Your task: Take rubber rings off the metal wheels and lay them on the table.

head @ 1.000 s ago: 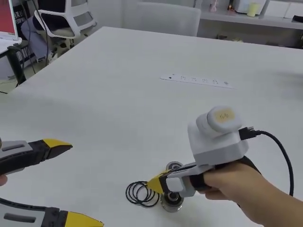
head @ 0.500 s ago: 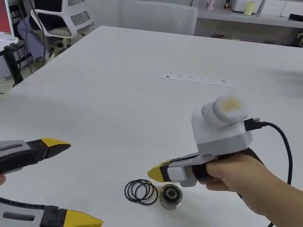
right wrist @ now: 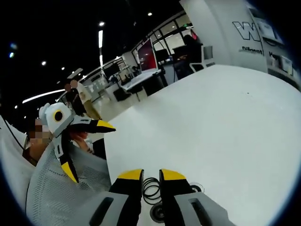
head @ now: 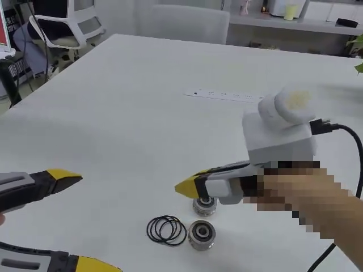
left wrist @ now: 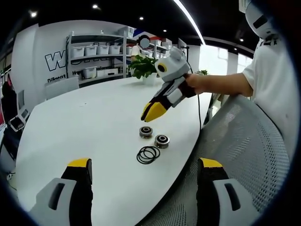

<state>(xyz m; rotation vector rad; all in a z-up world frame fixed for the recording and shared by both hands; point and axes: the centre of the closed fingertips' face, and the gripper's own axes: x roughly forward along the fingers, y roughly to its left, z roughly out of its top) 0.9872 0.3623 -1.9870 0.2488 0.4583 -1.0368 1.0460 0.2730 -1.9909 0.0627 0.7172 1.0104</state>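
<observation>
The rubber rings [head: 166,229] lie loose on the table [head: 142,113] near its front edge, just beside two metal wheels [head: 201,233]. The right gripper [head: 186,186] hangs just above them, its jaws drawn almost together on nothing. The left gripper [left wrist: 145,165] is held with its jaws spread wide, the rings well ahead of them.

At ten o'clock in your left gripper view, the back wall [left wrist: 55,60] carries a large "W", cut off by the shelving [left wrist: 99,54], over a smaller line starting "Differ". At one o'clock in your right gripper view, a white panel [right wrist: 235,42] shows "W" above "Differ"; the rest is too small to read.
</observation>
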